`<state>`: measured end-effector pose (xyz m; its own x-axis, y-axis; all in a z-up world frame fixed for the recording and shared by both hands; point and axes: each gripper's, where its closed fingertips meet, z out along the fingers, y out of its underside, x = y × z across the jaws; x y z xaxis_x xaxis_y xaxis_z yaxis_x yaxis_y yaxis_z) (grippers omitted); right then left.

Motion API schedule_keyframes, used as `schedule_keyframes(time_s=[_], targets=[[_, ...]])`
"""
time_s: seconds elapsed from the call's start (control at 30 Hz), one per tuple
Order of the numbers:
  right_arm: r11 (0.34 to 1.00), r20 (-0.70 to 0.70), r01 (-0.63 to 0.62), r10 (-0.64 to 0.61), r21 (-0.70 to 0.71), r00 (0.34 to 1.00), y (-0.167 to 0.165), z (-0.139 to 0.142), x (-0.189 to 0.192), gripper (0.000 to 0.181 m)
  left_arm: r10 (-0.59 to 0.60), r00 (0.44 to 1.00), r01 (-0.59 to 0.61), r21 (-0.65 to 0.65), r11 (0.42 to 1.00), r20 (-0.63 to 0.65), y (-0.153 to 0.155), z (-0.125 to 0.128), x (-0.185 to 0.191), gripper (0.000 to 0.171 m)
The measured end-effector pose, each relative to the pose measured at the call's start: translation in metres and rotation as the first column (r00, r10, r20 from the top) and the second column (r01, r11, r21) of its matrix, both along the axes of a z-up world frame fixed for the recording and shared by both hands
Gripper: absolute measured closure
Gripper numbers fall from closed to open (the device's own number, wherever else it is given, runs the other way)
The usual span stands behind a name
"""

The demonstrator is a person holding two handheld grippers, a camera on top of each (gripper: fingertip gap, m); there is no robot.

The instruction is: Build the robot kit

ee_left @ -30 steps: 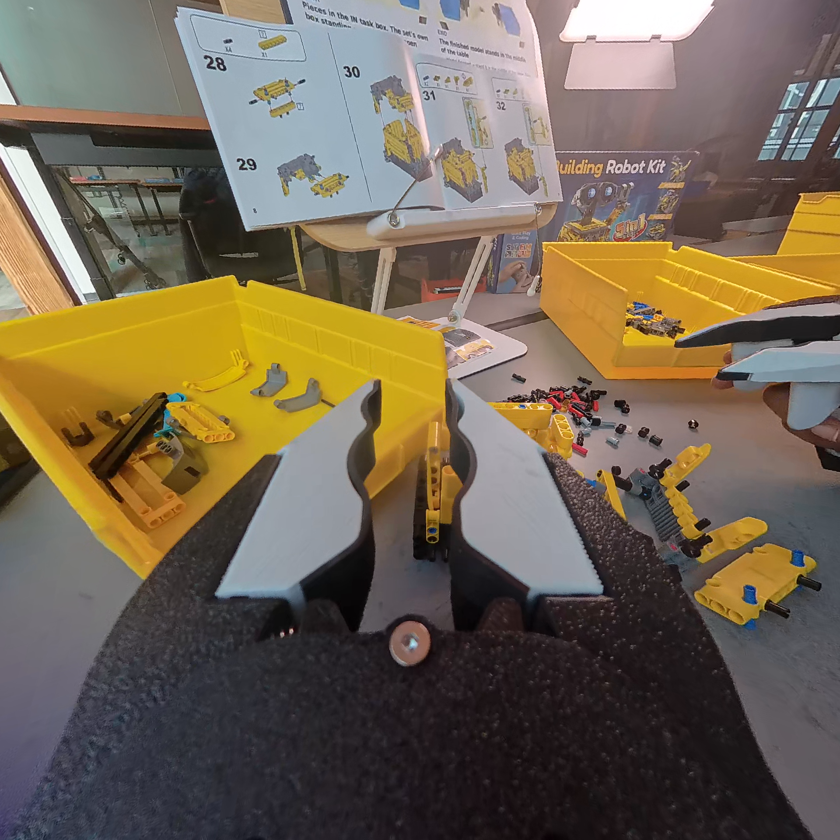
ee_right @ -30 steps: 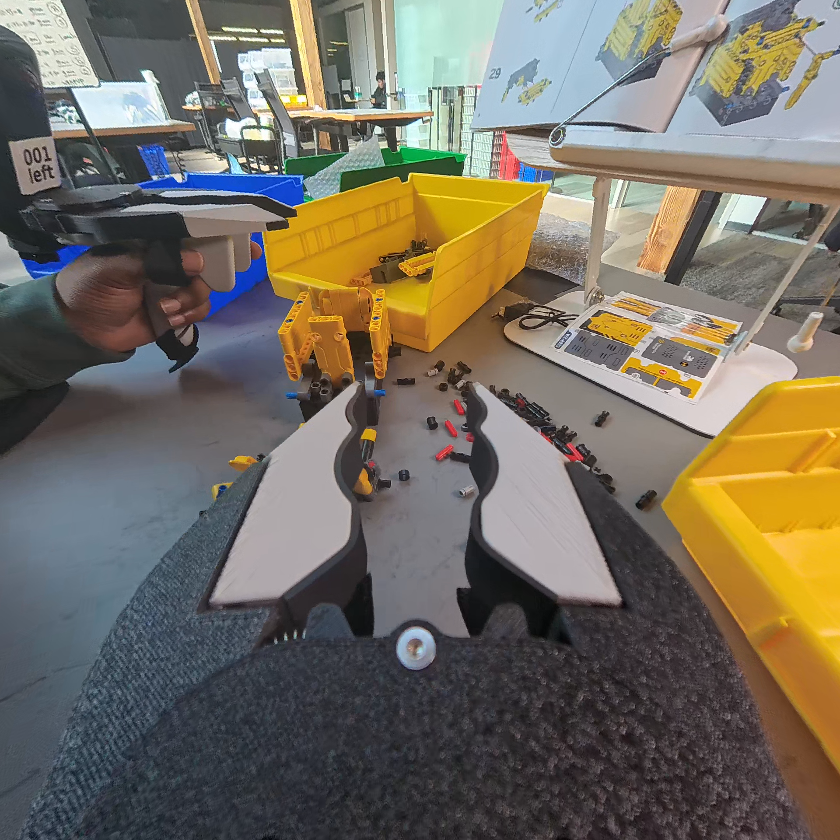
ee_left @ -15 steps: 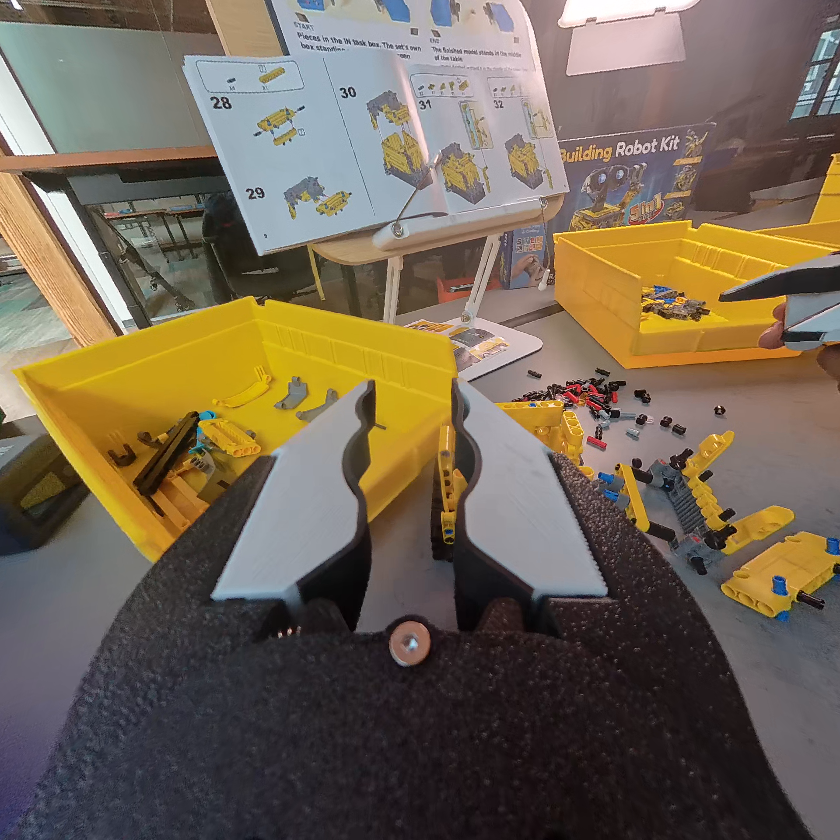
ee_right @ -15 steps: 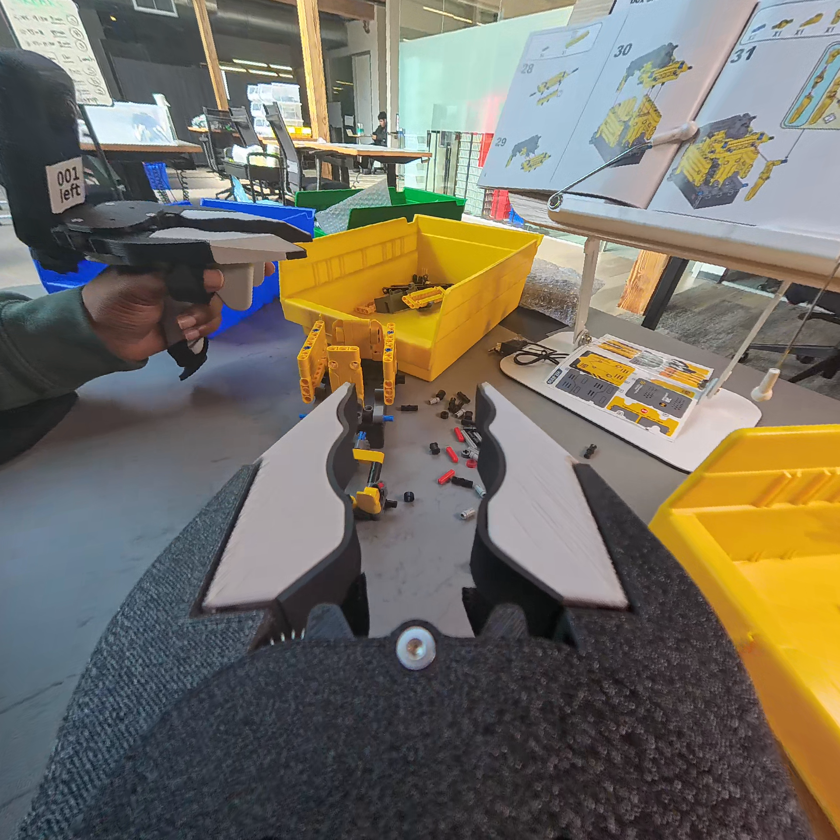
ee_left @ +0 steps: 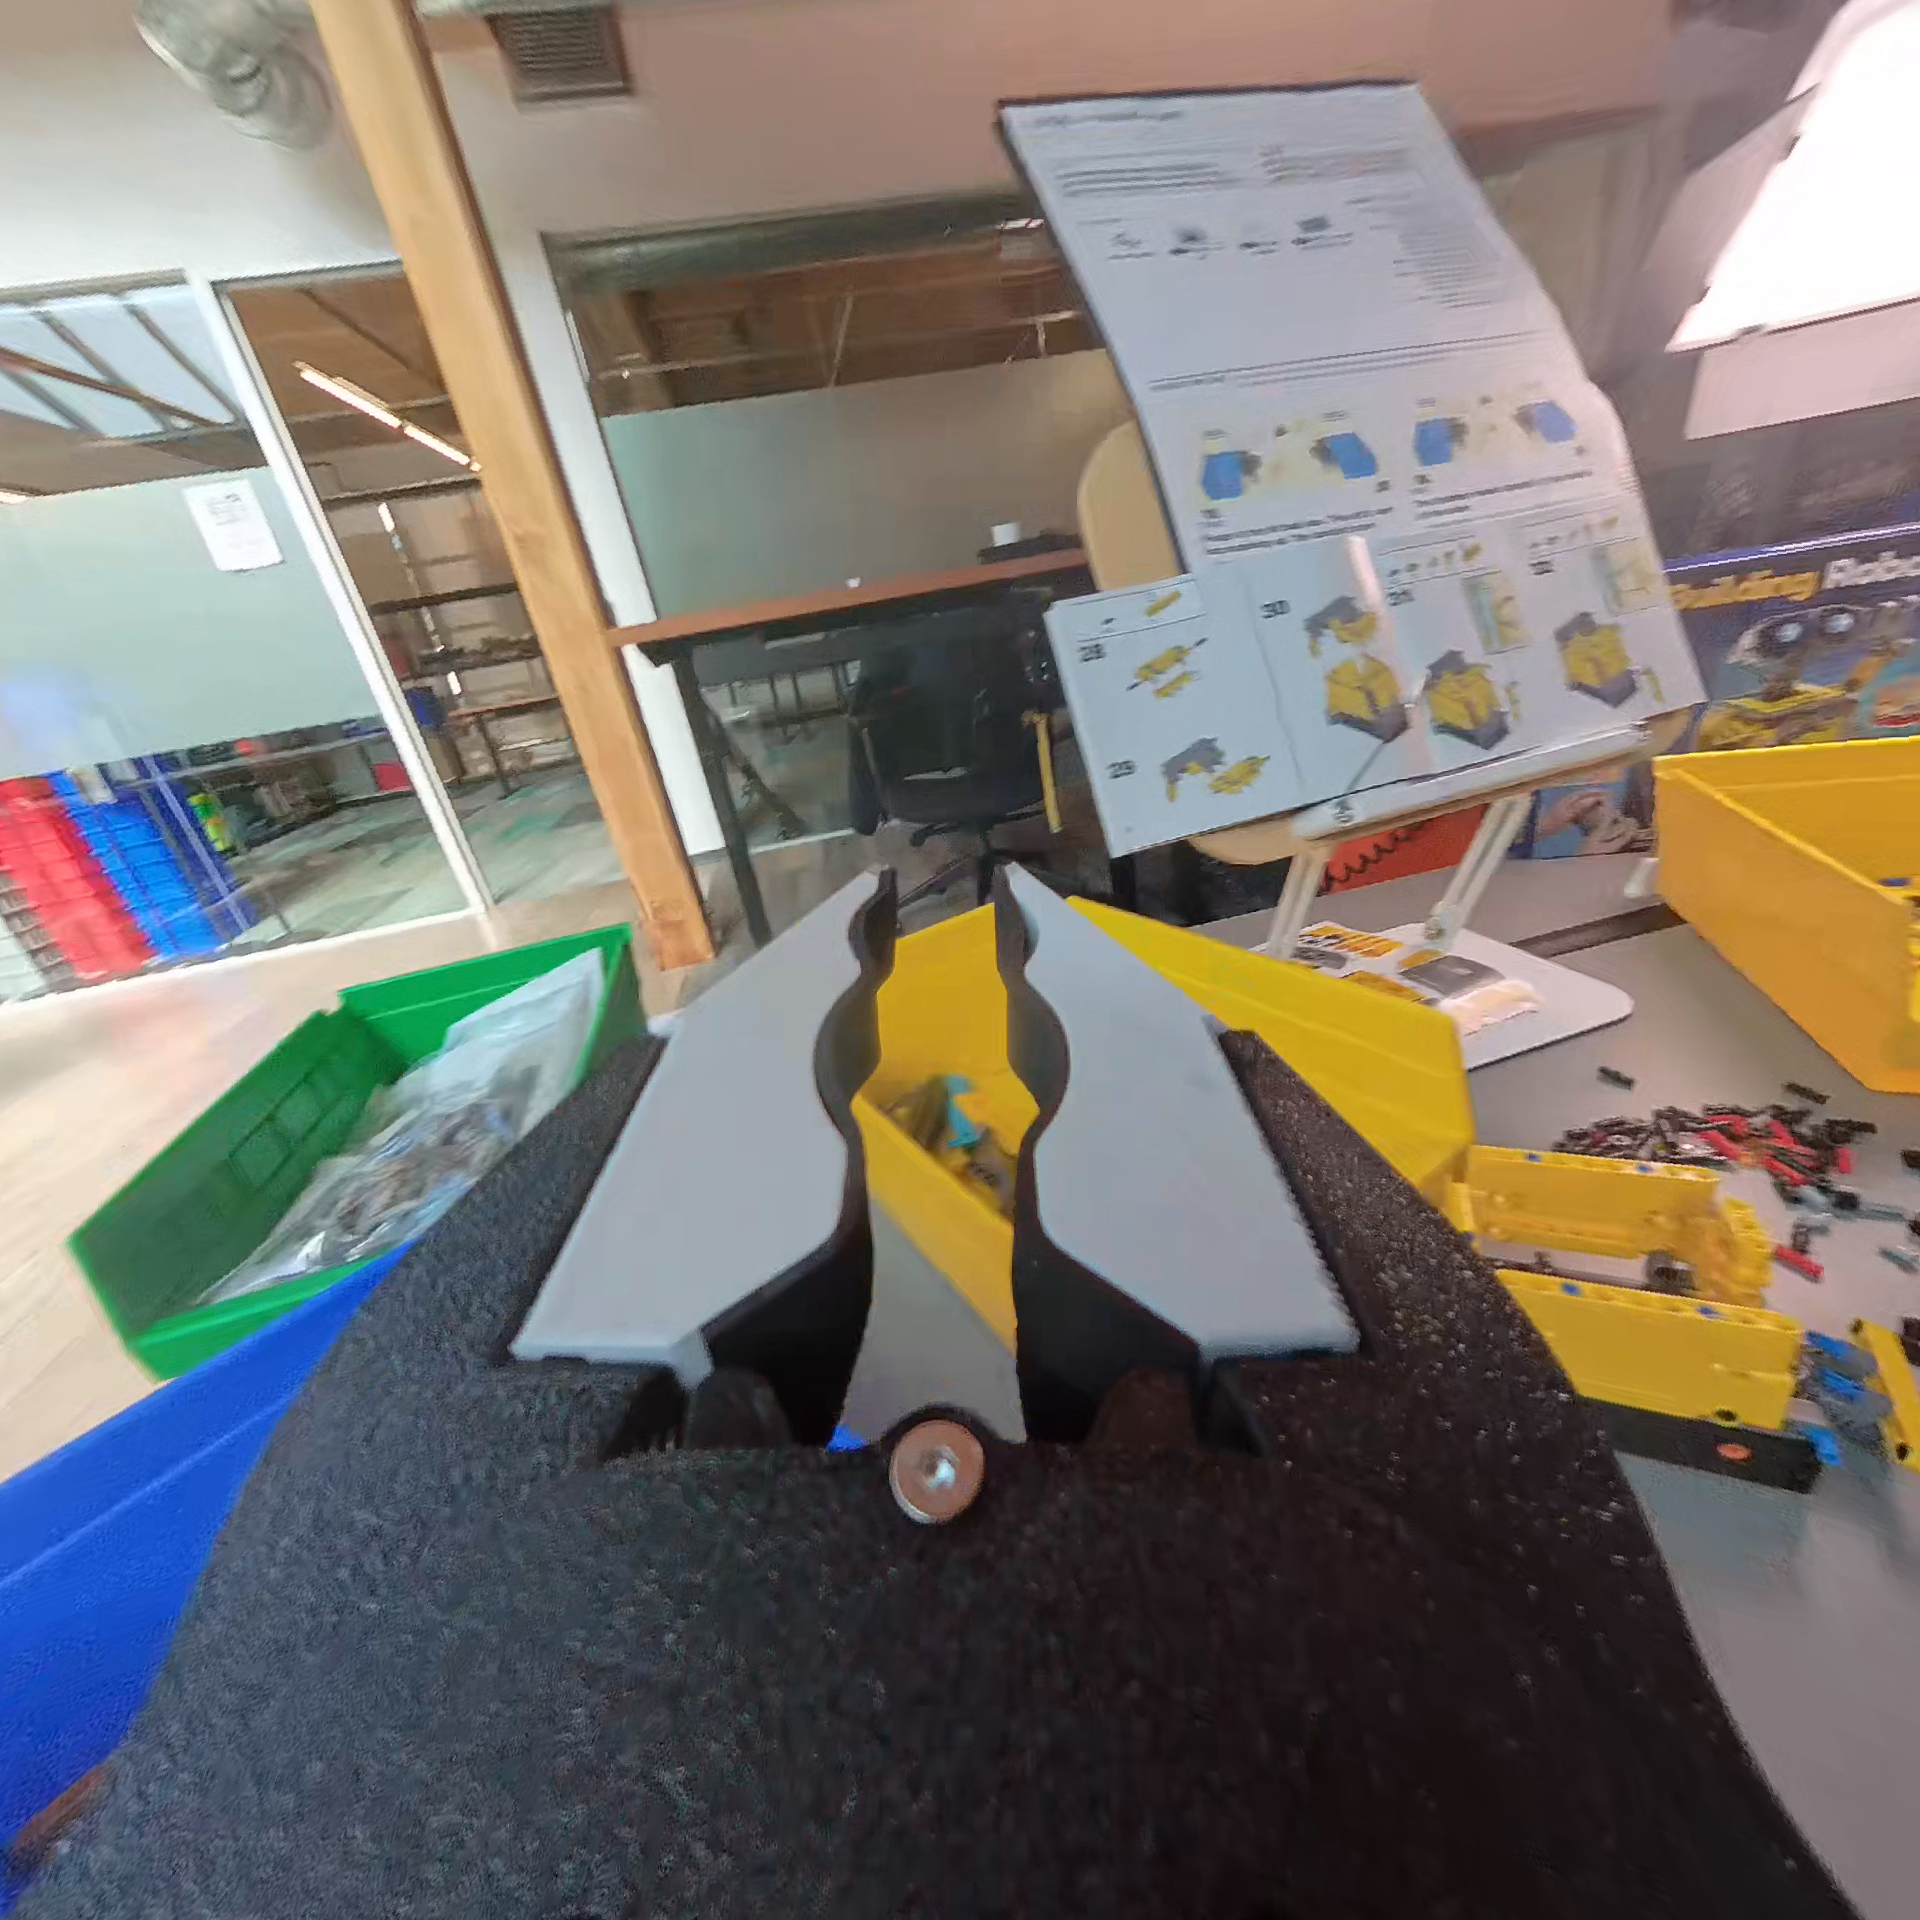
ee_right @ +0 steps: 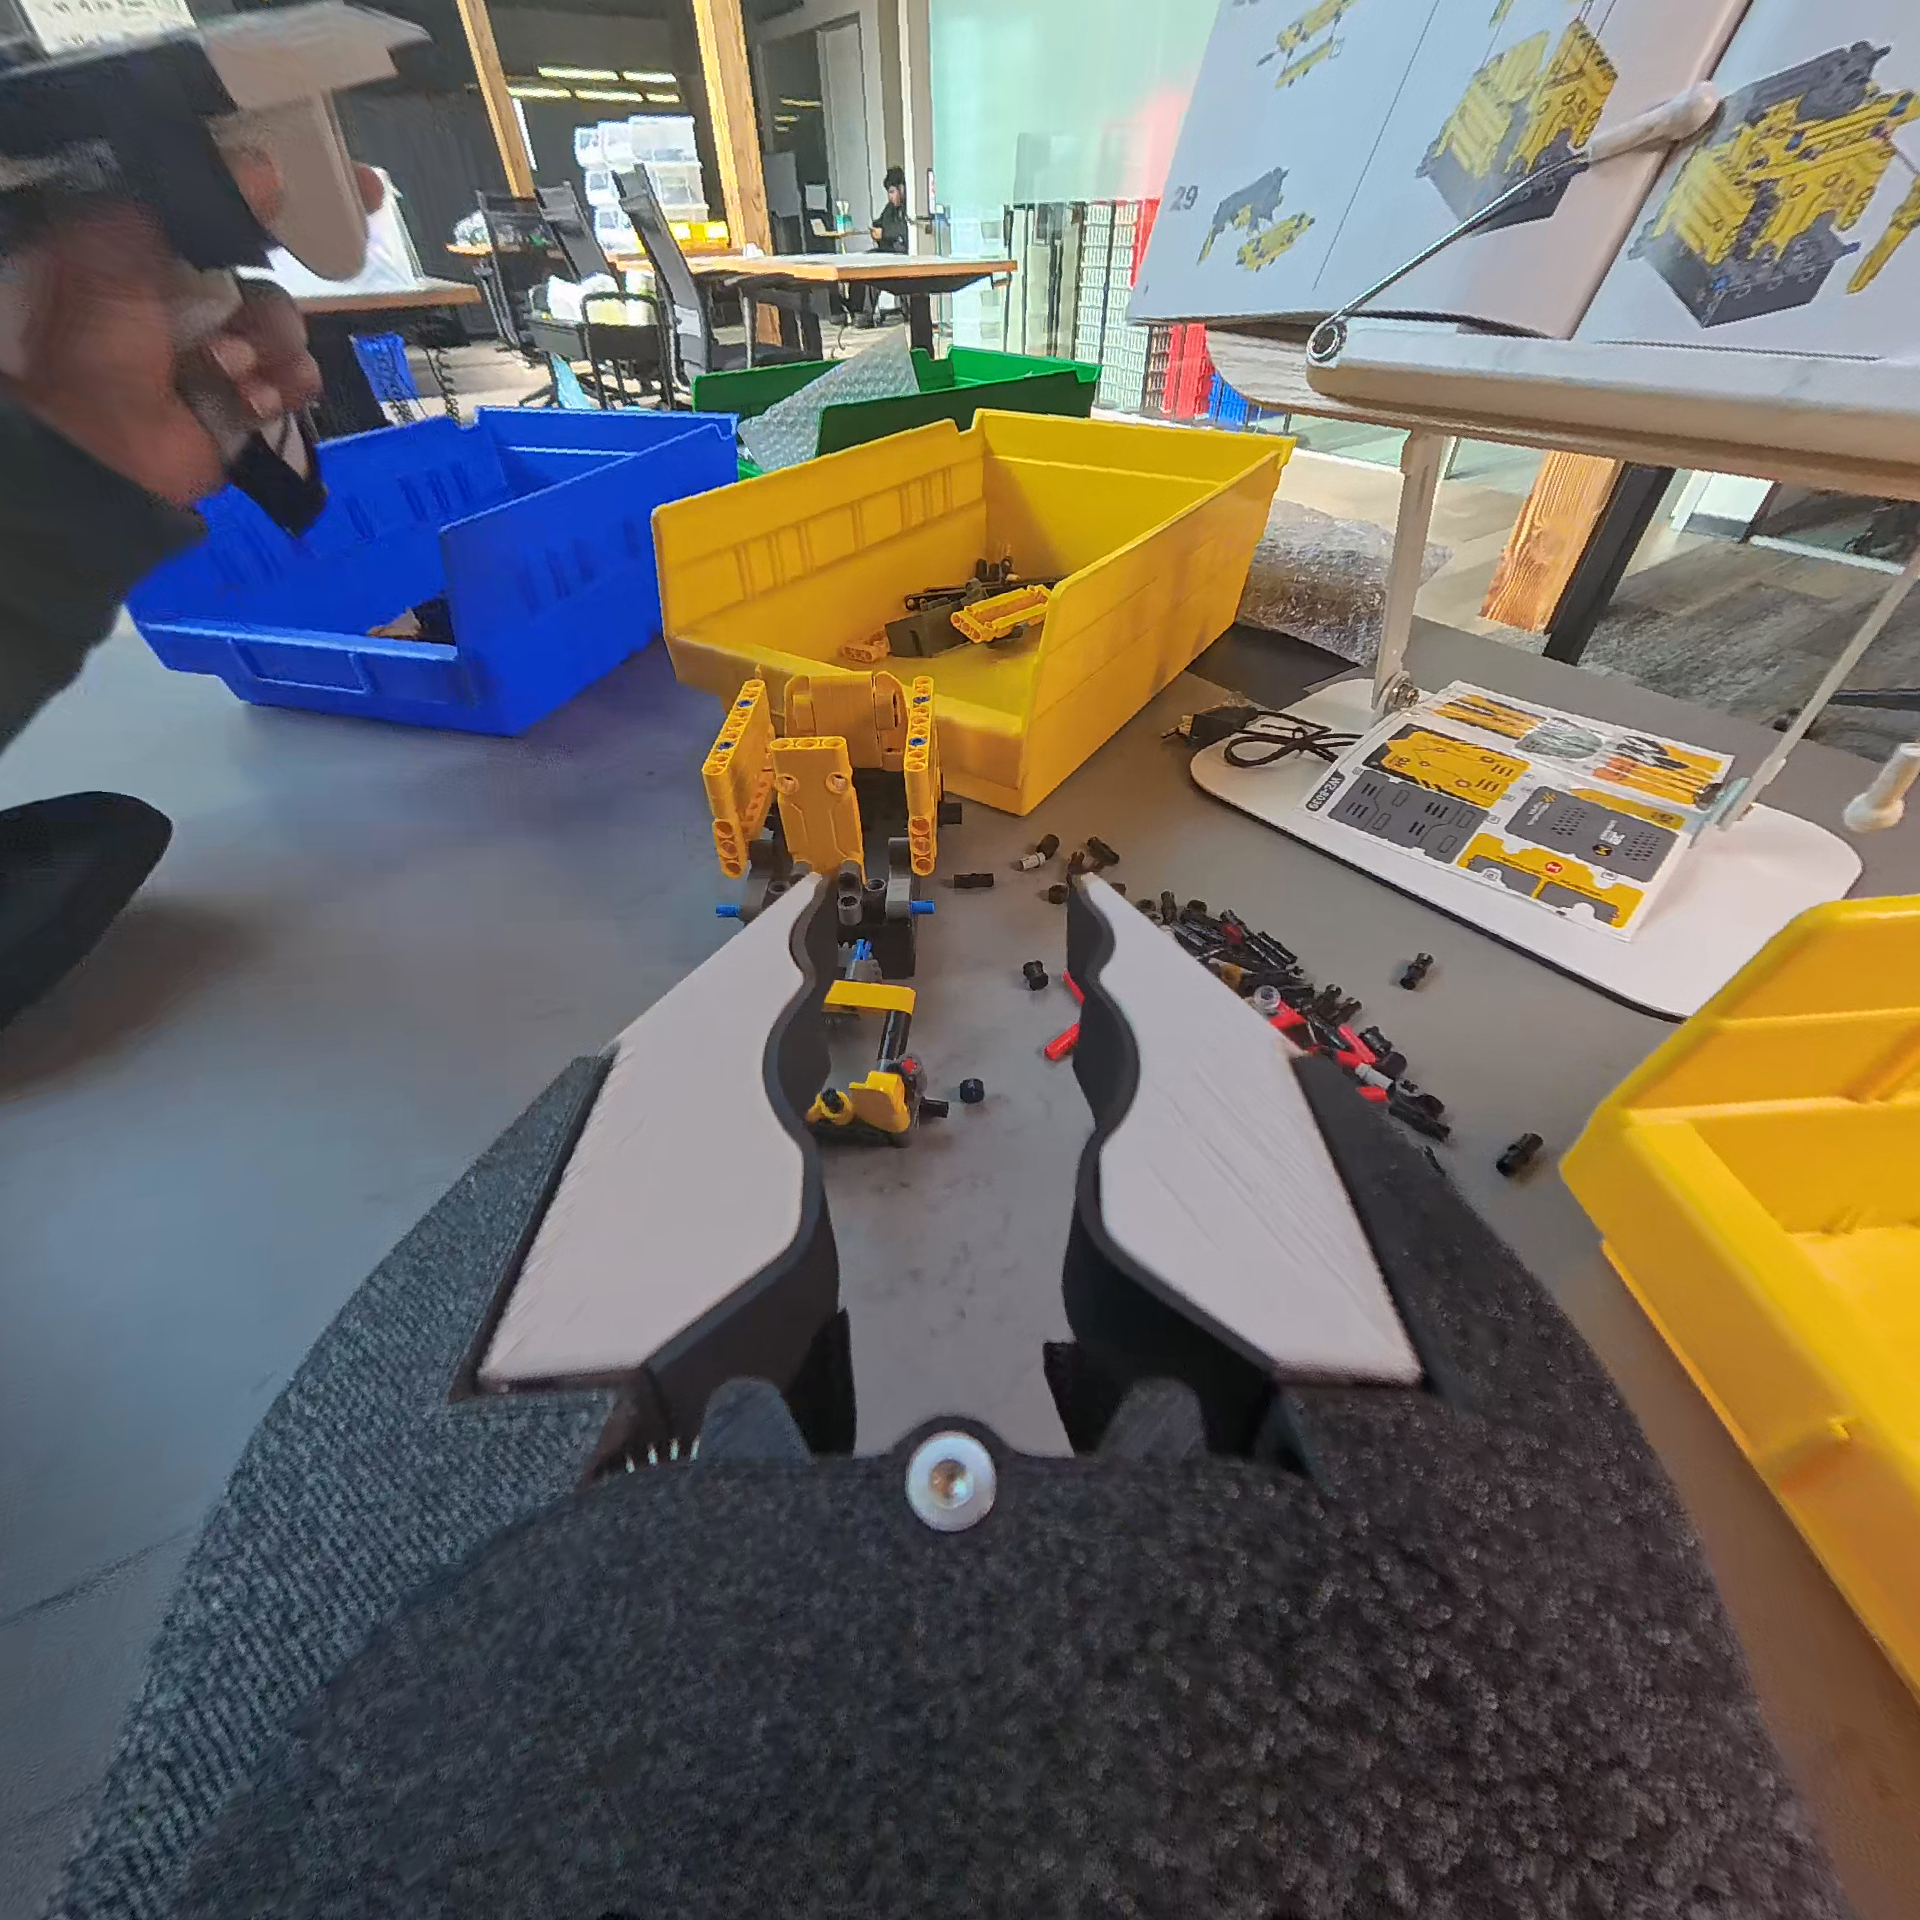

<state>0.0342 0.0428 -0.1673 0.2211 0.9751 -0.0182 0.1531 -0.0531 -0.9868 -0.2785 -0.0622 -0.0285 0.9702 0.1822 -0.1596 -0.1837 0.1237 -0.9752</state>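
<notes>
the left gripper [ee_left: 940, 914] is hanging in the air over the near corner of a yellow bin [ee_left: 1340, 1023], its jaws parted a little and gripping nothing. the right gripper [ee_right: 945, 894] is hovering low over the grey table [ee_right: 312, 935], released wide and empty, with a small yellow piece [ee_right: 868, 1091] lying between its fingers. the yellow model [ee_right: 826, 779] is standing just beyond, near the pins [ee_right: 1299, 997].

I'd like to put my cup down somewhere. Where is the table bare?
Bare grey table lies left of the yellow brick model, in front of the blue bin. It is crowded around the loose pins toward the white stand base.
</notes>
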Motion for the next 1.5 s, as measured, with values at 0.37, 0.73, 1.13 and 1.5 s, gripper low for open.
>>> schedule_keyframes(time_s=[0.37,0.73,1.13,1.5], targets=[[0.999,0.020,-0.025,0.025,-0.036,0.999,-0.001,-0.010,-0.002,0.142,0.169,0.980,-0.196,-0.544,0.816,-0.099,-0.049,-0.077,-0.145,0.150],[0.998,0.097,-0.046,0.050,-0.041,0.994,-0.007,-0.031,-0.013,0.142,0.100,0.991,-0.126,-0.868,0.481,-0.089,-0.082,-0.155,-0.203,0.148],[0.997,0.119,-0.016,0.025,-0.076,0.993,0.000,-0.037,-0.015,0.142,0.064,0.997,-0.036,-0.999,0.026,-0.034,-0.078,-0.205,-0.245,0.152],[0.995,0.109,0.000,0.011,-0.098,0.994,0.004,-0.037,-0.013,0.142,0.148,0.989,-0.008,-0.986,-0.166,-0.033,-0.077,-0.242,-0.261,0.160]])
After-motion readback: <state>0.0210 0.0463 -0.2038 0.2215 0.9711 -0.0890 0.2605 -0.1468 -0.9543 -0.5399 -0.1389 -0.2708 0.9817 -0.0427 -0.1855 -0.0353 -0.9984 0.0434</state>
